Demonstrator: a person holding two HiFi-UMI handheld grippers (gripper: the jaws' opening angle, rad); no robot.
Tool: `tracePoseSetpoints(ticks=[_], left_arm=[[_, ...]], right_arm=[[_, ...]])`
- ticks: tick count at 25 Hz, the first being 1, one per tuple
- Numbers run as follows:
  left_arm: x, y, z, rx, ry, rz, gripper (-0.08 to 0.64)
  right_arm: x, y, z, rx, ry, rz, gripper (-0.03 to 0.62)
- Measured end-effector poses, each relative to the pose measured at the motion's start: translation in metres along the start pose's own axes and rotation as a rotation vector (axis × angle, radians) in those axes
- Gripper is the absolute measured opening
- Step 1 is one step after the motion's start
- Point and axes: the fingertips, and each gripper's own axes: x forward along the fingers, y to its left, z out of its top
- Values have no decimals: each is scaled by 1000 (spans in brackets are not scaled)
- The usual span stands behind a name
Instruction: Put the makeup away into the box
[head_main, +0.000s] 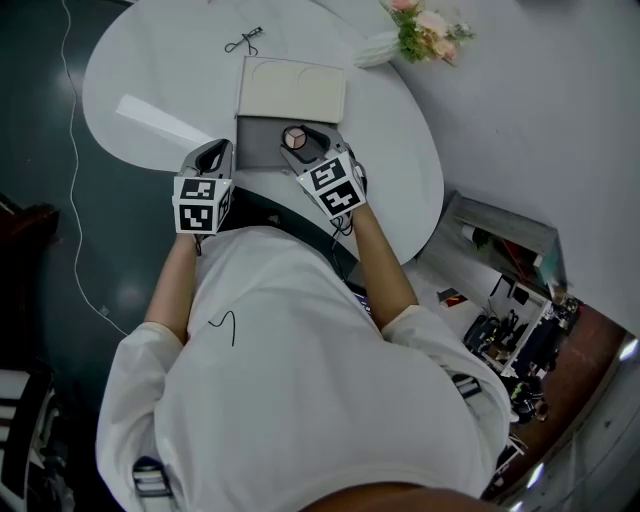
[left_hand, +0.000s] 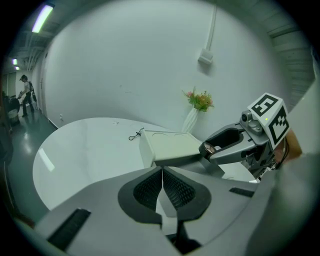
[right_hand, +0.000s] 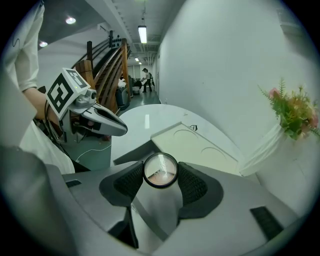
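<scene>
I'm working in what looks like a lab or workshop hall, not a home. There's a dark polished floor (head_main: 40, 130) with a loose white cable (head_main: 76, 200) lying on it, ceiling strip lights (right_hand: 142, 34), and a cluttered rack of tools and electronics (head_main: 515, 335). A wooden staircase (right_hand: 107, 65) rises further back, where a person (right_hand: 146, 80) stands, and the round white table (head_main: 140, 70) sits against a bare white partition wall (left_hand: 125, 60).

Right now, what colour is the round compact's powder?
Peach-pink; round black-rimmed compact shows best in right gripper view.
</scene>
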Motion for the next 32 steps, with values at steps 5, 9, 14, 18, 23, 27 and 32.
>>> tracePoseSetpoints(ticks=[5,9,14,18,23,27,32], left_arm=[[3,29,8,-15,-6,23,25],[2,50,12,-16,-4,36,25],[0,68,14,-26,5,43,25],[1,73,12,-15,22,28,25],[2,71,13,2,49,0,25],[8,65,17,34,57,-27,25],[14,55,23,71,68,-59,25]], right_arm=[[31,13,4,-23,63,66,216],[57,27,-7,-42,163,114,216],[79,36,-15,-22,227,139,216],[93,37,-30,-44,305,134,216],[99,38,-34,1,326,130,218],[103,32,-37,-20,333,105,218],[101,30,-34,9,314,96,230]])
